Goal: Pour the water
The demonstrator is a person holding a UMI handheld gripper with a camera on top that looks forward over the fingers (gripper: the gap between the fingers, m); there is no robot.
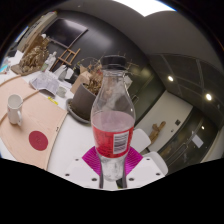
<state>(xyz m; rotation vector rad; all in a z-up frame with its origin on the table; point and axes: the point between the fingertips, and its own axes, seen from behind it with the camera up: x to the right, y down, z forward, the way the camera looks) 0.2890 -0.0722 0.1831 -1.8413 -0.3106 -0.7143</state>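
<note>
The gripper point(112, 170) is holding a bottle point(112, 115) between its 2 fingers, with the pink pads point(92, 160) pressing on its lower body. The bottle is standing upright, cap off, above the table point(60, 150) edge. It is looking like thin clear plastic: light, slippery and likely to buckle under a hard squeeze. Liquid is appearing to fill the labelled section, so weight is probably sitting low. The current low grip is suiting a tilt toward the cup point(14, 108) well to the left.
</note>
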